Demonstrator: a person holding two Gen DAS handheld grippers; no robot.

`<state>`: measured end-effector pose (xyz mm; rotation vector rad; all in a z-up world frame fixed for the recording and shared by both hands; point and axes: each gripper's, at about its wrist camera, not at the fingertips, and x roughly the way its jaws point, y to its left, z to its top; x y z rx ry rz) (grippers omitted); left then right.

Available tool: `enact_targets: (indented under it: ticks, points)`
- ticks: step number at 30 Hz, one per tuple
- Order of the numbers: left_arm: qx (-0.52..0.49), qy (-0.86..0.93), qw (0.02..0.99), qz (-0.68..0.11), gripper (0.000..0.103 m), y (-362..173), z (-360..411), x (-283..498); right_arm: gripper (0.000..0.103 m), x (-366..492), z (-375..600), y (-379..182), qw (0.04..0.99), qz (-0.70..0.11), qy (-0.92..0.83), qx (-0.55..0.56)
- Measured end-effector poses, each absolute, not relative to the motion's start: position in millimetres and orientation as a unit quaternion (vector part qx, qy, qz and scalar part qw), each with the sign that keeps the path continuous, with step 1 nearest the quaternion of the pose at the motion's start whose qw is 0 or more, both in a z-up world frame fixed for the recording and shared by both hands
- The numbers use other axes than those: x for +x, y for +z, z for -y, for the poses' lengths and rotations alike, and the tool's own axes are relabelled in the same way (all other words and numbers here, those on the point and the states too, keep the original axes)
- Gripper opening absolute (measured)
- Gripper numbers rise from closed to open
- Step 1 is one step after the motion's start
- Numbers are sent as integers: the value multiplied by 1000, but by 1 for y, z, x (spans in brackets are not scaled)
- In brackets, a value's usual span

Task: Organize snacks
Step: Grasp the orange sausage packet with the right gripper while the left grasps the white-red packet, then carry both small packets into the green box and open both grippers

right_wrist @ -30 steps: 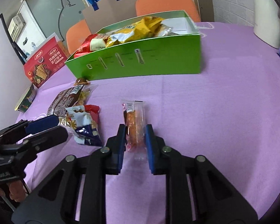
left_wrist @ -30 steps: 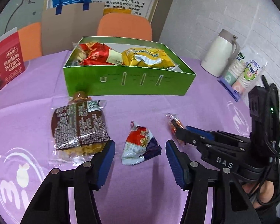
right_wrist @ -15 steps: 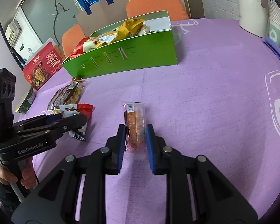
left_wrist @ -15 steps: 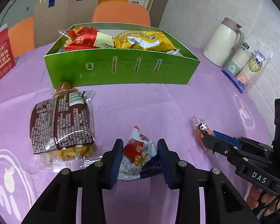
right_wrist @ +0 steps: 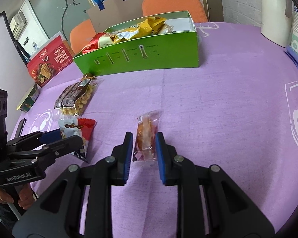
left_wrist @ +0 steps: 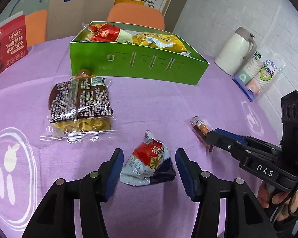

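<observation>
A small red, white and navy snack packet (left_wrist: 149, 162) lies on the purple tablecloth (left_wrist: 159, 103) between the fingers of my left gripper (left_wrist: 148, 158), which is open with a pad close to each side of it. My right gripper (right_wrist: 144, 144) is shut on a clear-wrapped orange sausage snack (right_wrist: 146, 134), which is low over the cloth and also shows in the left wrist view (left_wrist: 200, 128). Behind them stands the green box (left_wrist: 139, 65), holding red and yellow snack bags. A large brown bag of crisps (left_wrist: 79, 103) lies in front of the box.
A white kettle (left_wrist: 236, 53) and a pack of paper cups (left_wrist: 258, 73) stand at the right by the wall. A red cracker box (left_wrist: 6, 45) is at the left, a flat green tin (right_wrist: 28, 99) near the left edge. A small brown round thing (left_wrist: 84, 73) touches the green box.
My left gripper shut on the small packet half a second ago and has now opened again. The right gripper has stayed shut on the sausage snack.
</observation>
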<state>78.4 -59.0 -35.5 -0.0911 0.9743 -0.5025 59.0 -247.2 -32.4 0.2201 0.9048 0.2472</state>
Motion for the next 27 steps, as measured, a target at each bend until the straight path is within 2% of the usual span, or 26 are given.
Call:
enact_targets:
  ticks: [17, 19, 27]
  points:
    - [-34, -241, 856, -456, 55, -41, 59, 78, 26, 63, 234, -39, 886, -443, 112, 75]
    - [-26, -237, 858, -455, 48, -41, 59, 77, 26, 62, 233, -40, 888, -440, 113, 70]
    - [-24, -234, 861, -451, 40, -33, 59, 69, 22, 53, 237, -37, 890, -430, 120, 95]
